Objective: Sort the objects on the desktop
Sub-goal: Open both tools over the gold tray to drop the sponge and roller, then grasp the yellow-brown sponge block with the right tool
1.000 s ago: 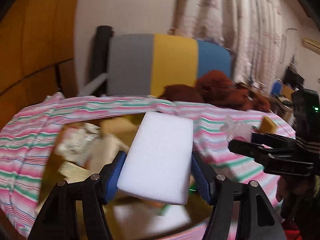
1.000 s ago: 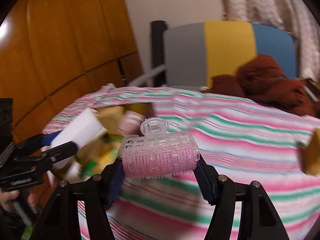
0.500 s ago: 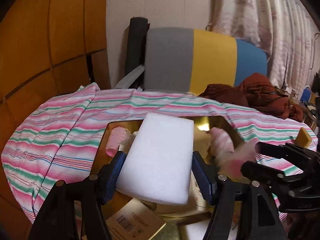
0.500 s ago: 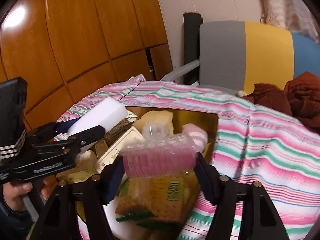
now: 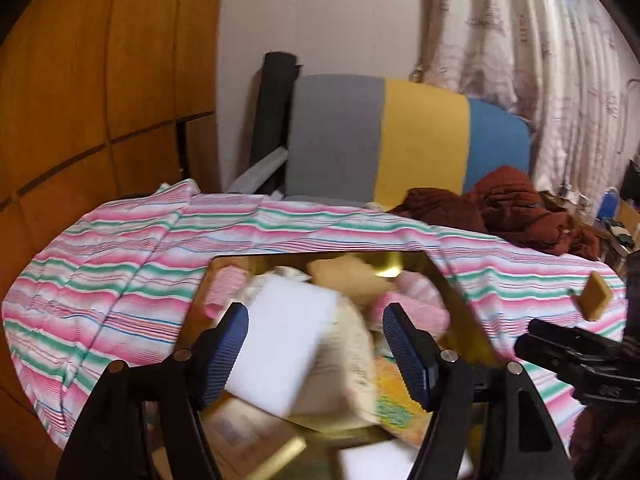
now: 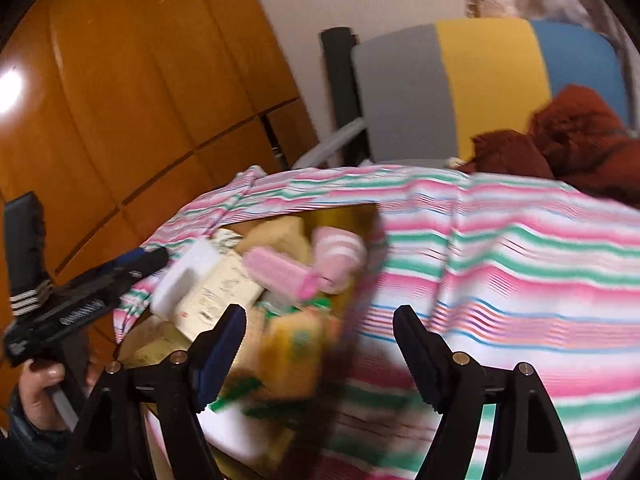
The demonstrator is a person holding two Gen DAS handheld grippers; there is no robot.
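Observation:
A gold tray [image 5: 460, 300] full of small items lies on the striped cloth. My left gripper [image 5: 316, 344] is open above it; the white foam block [image 5: 284, 344] is loose, blurred, between and below the jaws, among the tray items. My right gripper [image 6: 320, 340] is open and empty. The pink hair roller [image 6: 280, 274] lies in the tray [image 6: 360, 216] on the pile, next to a pink striped roll [image 6: 340, 254]. The white block also shows in the right wrist view [image 6: 184, 276], beside the left gripper [image 6: 140, 264].
A striped cloth [image 5: 120, 264] covers the table. A small tan block [image 5: 596, 294] lies on the cloth at the right. A grey, yellow and blue chair [image 5: 400, 140] with brown cloth [image 5: 508, 208] stands behind. A wooden wall [image 6: 120, 100] is at the left.
Both grippers have opened. The white foam block dropped from the left gripper into the tray. The pink hair roller left the right gripper and lies in the tray. The right gripper swung right.

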